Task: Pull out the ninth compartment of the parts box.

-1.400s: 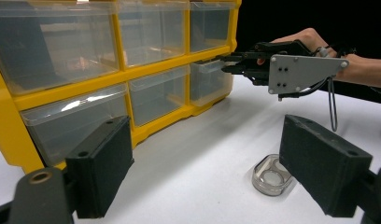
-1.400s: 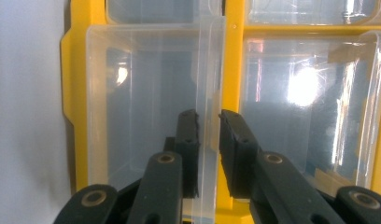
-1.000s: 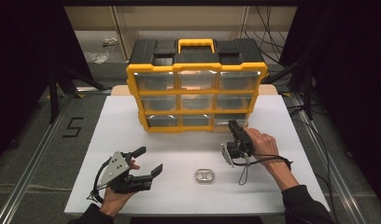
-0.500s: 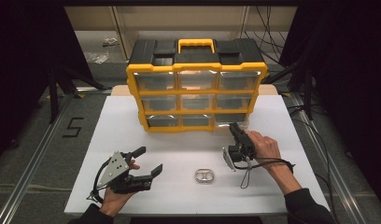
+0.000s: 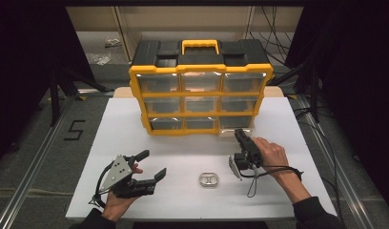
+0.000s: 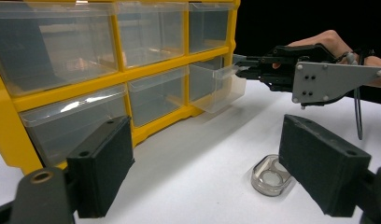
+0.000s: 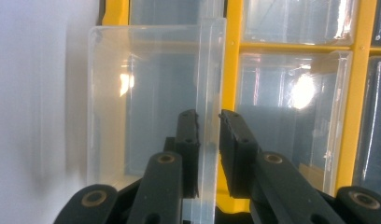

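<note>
Two jaws of right gripper (image 7: pixel 208 140) pinching pulled-out drawer (image 7: pixel 151 100) lip; left gripper (image 5: pixel 152 166) wide open, empty

A yellow organizer (image 5: pixel 200 90) with a black top and clear drawers stood at the far side of the white tabletop (image 5: pixel 288 124). The right gripper (image 5: pixel 240 136), turned on its side in the person's right hand (image 5: pixel 271 155), reached its tips to the organizer's bottom right drawer (image 5: pixel 234 125), which stuck out slightly toward it. Whether its jaws were closed could not be told from above. To that gripper's left and slightly nearer the person lay a small clear ring (image 5: pixel 209 180). Further left, the left gripper (image 5: pixel 153 164) rested low over the tabletop with jaws wide apart, pointing right toward the ring, well short of it.
</note>
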Available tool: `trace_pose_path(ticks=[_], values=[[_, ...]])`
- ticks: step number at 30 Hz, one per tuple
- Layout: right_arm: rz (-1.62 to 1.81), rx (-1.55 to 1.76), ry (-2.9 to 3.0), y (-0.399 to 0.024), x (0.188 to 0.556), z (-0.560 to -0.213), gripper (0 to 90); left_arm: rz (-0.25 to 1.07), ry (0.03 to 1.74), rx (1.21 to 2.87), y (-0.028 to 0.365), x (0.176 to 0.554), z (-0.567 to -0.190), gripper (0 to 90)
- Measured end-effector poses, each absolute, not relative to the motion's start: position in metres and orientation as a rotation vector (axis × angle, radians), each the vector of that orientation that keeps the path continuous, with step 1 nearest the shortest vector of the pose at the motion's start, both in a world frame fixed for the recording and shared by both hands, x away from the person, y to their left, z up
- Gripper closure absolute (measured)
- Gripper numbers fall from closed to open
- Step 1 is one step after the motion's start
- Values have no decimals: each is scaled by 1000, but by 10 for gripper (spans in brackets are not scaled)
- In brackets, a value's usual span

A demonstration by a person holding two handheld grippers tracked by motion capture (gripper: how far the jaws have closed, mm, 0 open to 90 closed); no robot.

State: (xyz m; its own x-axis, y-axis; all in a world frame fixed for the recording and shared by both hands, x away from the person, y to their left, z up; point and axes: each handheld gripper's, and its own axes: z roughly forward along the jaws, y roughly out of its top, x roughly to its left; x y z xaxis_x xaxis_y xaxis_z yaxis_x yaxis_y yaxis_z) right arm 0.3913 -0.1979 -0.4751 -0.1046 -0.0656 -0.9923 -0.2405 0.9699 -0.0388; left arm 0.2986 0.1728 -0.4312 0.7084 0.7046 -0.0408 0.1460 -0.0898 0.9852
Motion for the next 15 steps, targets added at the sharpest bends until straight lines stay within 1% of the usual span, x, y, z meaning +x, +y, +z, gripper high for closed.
trace_pose_path(ticks=[15], values=[[152,-249,1669,-200,381,-474,788,536,704,1623,173,298,-431,173]])
